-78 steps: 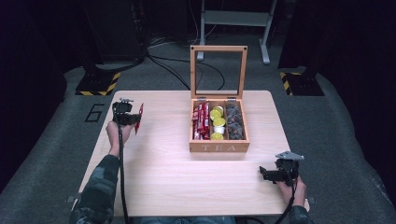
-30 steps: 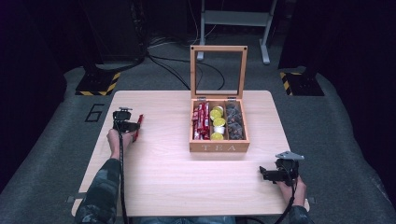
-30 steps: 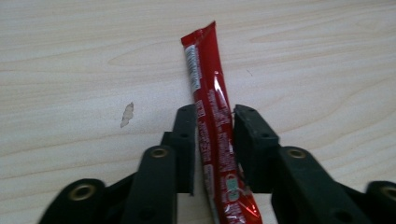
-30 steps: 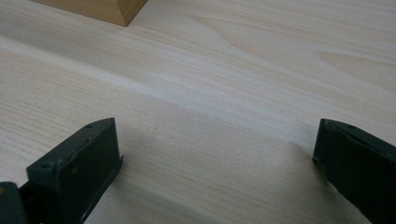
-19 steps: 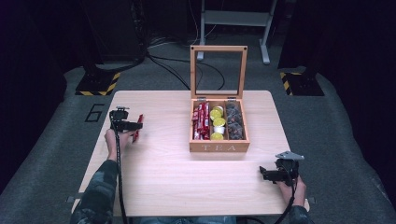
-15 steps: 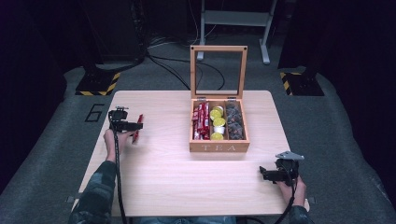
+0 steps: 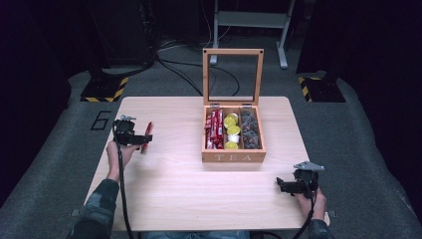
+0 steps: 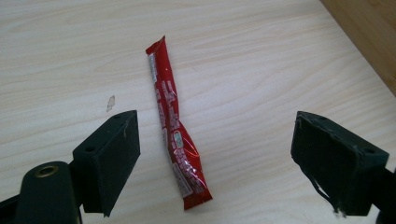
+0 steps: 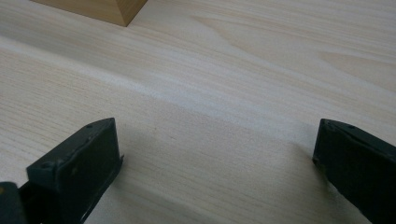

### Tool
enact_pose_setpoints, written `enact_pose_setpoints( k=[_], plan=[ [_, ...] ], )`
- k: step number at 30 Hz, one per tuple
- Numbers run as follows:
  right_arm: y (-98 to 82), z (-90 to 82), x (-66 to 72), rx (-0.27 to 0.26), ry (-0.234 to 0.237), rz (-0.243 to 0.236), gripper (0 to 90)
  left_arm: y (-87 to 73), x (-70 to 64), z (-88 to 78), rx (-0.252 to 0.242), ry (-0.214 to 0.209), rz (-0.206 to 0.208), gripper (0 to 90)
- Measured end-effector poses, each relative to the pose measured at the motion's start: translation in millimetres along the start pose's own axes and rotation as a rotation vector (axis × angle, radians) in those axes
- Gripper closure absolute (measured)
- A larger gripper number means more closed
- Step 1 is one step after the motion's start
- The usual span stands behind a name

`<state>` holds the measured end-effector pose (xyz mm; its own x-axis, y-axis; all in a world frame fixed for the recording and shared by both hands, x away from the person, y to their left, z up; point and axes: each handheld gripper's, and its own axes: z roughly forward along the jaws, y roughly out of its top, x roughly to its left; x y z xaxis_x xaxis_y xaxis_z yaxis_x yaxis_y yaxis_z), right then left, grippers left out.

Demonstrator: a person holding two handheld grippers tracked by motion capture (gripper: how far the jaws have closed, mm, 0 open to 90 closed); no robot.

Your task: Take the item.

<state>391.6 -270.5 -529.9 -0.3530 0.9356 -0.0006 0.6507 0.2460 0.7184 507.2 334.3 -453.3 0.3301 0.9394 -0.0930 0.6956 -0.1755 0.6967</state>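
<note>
A red stick packet lies flat on the wooden table, left of the tea box; in the high view the red packet sits just beyond my left gripper. The left gripper hovers over it, and its jaws have just been opening. They now stand wide, with the packet between them but untouched by the pads. My right gripper rests low at the table's front right. In its own view the right gripper is open with only bare wood between the jaws.
An open wooden tea box stands at the table's middle back, its framed lid upright. Its compartments hold red packets, yellow capsules and dark bags. A box corner shows ahead of the right gripper.
The left gripper came down with the red packet, opened and let it go on the table, then drew back slightly. The right gripper has not moved.
</note>
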Motion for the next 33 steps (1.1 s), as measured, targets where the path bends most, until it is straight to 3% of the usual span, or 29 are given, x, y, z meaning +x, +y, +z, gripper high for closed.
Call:
enact_pose_setpoints(
  k=[13,22,33],
  plan=[
    [0.0,0.0,0.0,0.000,0.000,0.000,0.0,-28.5,-9.0,-31.0,-0.024,-0.013,0.038,15.5],
    [0.0,0.0,0.0,0.000,-0.001,0.000,0.0,-54.8,-14.1,-40.6,-0.030,-0.015,0.043,14.9],
    [0.0,0.0,0.1,0.000,-0.001,0.001,0.0,-94.5,-16.2,-46.2,-0.007,0.024,0.045,14.9]
  ],
)
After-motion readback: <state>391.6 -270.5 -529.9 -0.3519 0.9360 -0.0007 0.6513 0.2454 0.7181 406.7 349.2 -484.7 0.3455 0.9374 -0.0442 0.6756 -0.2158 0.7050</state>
